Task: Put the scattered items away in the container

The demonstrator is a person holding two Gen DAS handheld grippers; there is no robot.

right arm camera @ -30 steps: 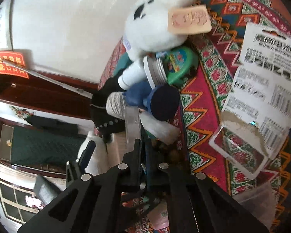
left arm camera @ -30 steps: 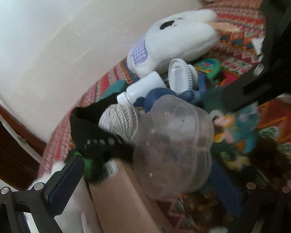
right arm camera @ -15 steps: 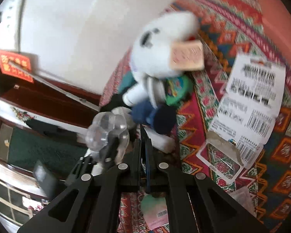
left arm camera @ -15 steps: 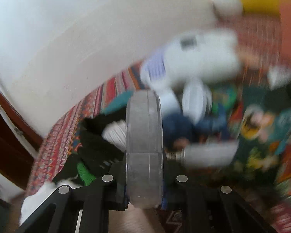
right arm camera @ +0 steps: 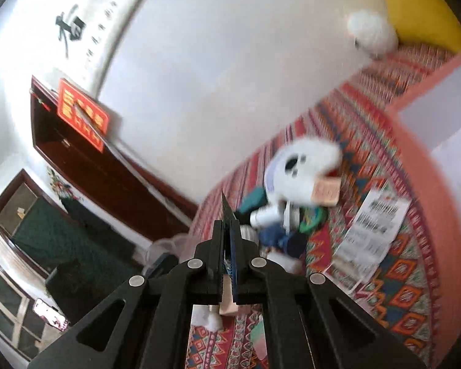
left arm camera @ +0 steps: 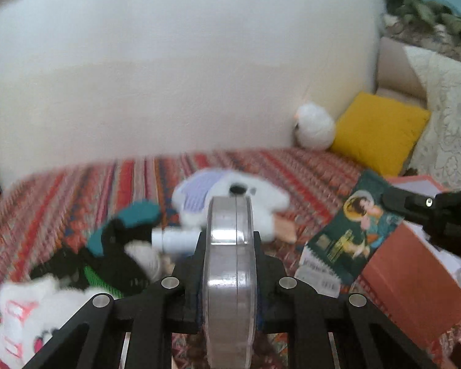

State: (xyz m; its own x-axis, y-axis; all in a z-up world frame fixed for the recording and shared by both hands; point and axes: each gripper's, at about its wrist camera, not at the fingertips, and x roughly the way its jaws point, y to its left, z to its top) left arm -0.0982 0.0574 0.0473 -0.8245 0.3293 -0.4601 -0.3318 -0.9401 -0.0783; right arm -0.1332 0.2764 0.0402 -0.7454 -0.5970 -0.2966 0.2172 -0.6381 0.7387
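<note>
left gripper [left arm camera: 229,264]: clamped on the clear plastic case [left arm camera: 229,276], edge-on, long axis vertical.
right gripper [right arm camera: 229,255]: pinching a thin dark packet [right arm camera: 228,215].
container [left arm camera: 415,273]: orange box, near right of the left gripper.
nearer hand: left, judged; case must travel right and down.

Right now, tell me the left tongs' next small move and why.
Probably swing the left tongs right, over the orange box: they are shut on the clear case, and the box sits open near the right tongs' packet.
</note>
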